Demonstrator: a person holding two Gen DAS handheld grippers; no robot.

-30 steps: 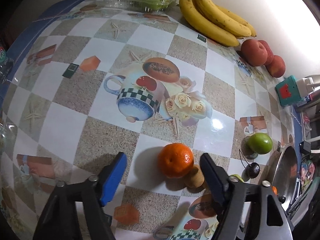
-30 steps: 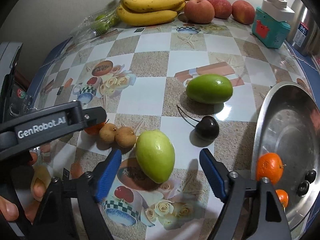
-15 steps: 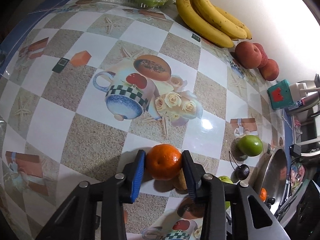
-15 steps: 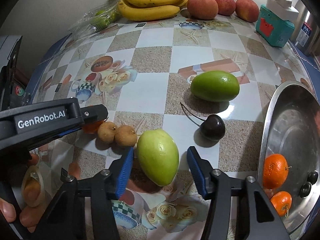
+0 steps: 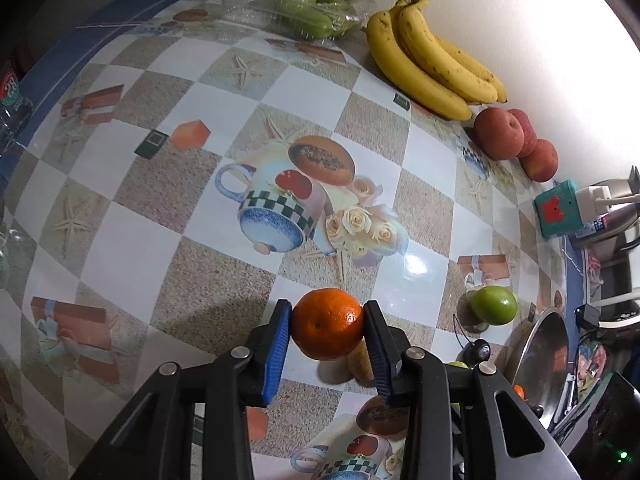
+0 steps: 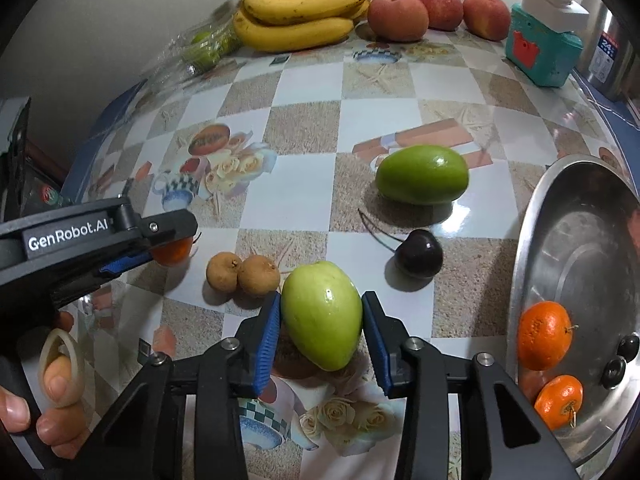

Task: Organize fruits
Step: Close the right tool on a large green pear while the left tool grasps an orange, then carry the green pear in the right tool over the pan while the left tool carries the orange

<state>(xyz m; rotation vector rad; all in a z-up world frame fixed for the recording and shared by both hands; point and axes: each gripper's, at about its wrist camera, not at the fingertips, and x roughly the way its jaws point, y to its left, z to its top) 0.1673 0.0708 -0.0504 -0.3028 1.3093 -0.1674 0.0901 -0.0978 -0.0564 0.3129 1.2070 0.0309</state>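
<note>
both jaws narrowed since earlier: left gripper (image 5: 326, 340) clamped on orange (image 5: 327, 323); right gripper (image 6: 320, 336) closing on green fruit (image 6: 323, 316). "genrobot.ai" on left gripper.

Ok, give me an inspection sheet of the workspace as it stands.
Surface: checkered printed tablecloth, glossy.
Job's things: tangerine; pale green fruit; darker green fruit; cherry; two small brown fruits; steel bowl holding two tangerines.
Clutter: bananas, peaches, plastic bag of green fruit, teal box.
Grippers: left hand-held gripper clamped on the tangerine; right hand-held gripper closing, pads touching the pale green fruit.
Cables: nothing seen.
Surroundings: white wall behind.
</note>
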